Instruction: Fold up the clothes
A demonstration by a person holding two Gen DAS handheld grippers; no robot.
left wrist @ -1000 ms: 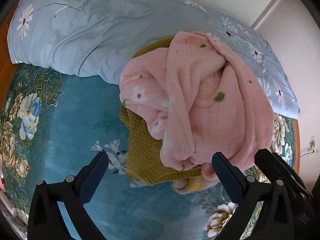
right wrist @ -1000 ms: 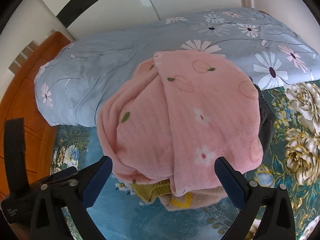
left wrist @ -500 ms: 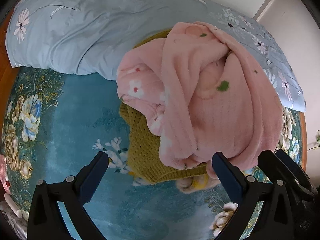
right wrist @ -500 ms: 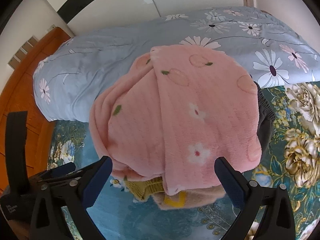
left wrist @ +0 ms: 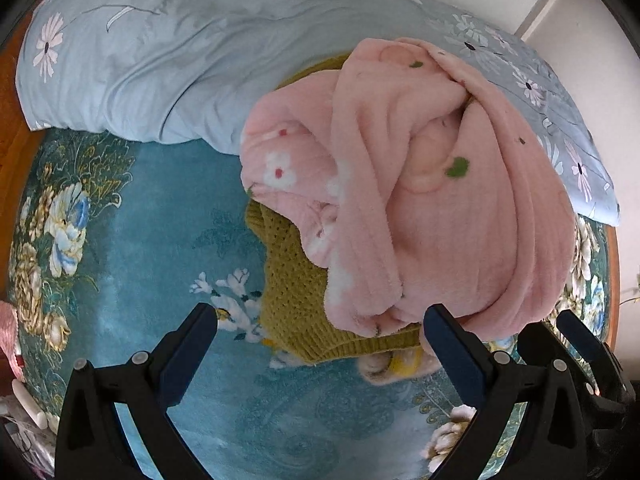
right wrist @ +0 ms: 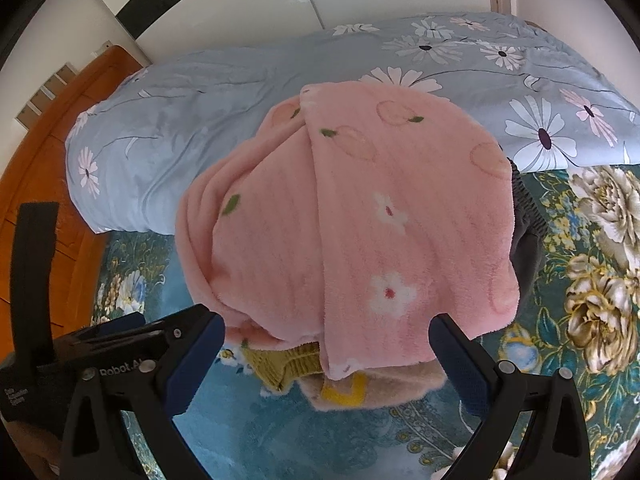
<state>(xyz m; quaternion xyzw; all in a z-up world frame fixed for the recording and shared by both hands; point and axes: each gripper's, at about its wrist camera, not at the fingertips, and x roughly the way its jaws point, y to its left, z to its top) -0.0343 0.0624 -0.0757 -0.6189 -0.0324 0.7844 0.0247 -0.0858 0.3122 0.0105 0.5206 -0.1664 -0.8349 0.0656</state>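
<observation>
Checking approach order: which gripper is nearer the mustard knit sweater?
Left. The left gripper has the mustard knit sweater between its open fingers; the right gripper faces only its hem.

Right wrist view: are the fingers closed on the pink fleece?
No: the right gripper stands wide open, and the pink fleece lies on the pile, ungripped.

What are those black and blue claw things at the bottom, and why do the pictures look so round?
They are two grabbing tools that a person holds, one in each hand. A small wide-eyed camera on each bends the picture round. One picture looks past the left gripper, the other past the right gripper. Both are open and hold nothing. Ahead, on a blue flowered bedspread, lies a pile of clothes: a pink fleece garment on top, a mustard knit sweater beneath. Behind lies a pale blue quilt.
</observation>
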